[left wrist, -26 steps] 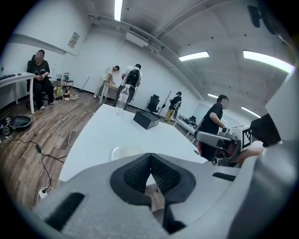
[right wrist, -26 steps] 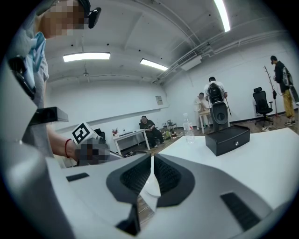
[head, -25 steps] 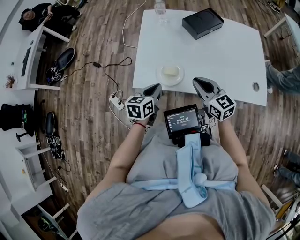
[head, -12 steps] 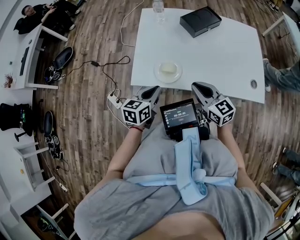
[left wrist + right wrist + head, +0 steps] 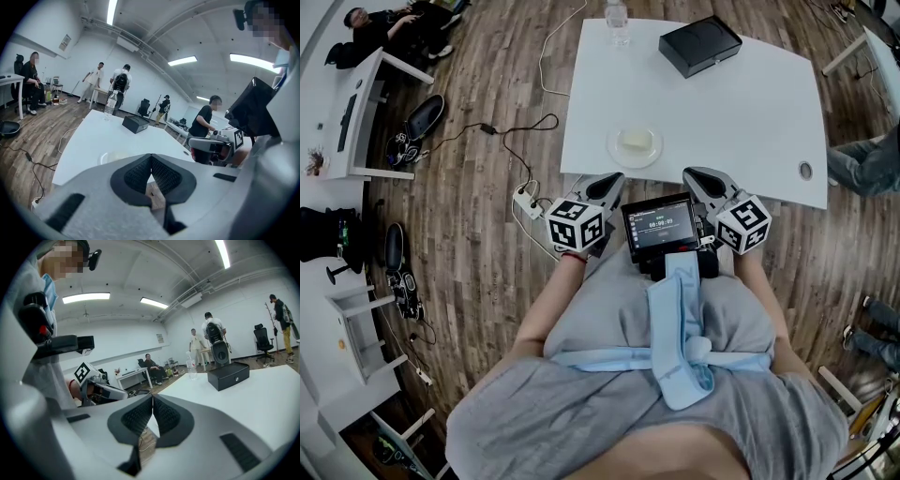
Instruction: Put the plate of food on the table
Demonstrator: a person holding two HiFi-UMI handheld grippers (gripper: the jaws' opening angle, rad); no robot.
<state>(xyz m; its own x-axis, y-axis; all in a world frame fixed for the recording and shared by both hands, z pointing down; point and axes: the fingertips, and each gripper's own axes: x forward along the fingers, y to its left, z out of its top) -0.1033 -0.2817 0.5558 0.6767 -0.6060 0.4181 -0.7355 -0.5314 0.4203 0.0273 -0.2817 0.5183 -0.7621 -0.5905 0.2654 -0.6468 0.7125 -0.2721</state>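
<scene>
A clear plate of pale food (image 5: 635, 143) rests near the front edge of the white table (image 5: 750, 103); its rim also shows just past the jaws as the plate (image 5: 108, 157) in the left gripper view. My left gripper (image 5: 607, 182) hangs short of the table's front edge, left of the plate, jaws shut and empty. My right gripper (image 5: 698, 175) is held level with it to the right, also shut with nothing between its pads. Both stay close to my body, on either side of a chest-mounted screen (image 5: 661, 228).
A black box (image 5: 700, 44) and a water bottle (image 5: 617, 14) stand at the table's far side. A power strip (image 5: 528, 201) and cables lie on the wood floor at left, beside shoes. People sit or stand around; a leg (image 5: 862, 164) is near the table's right edge.
Both grippers and the view shifted slightly toward the table; the plate lies where it was. Jaws remain shut.
</scene>
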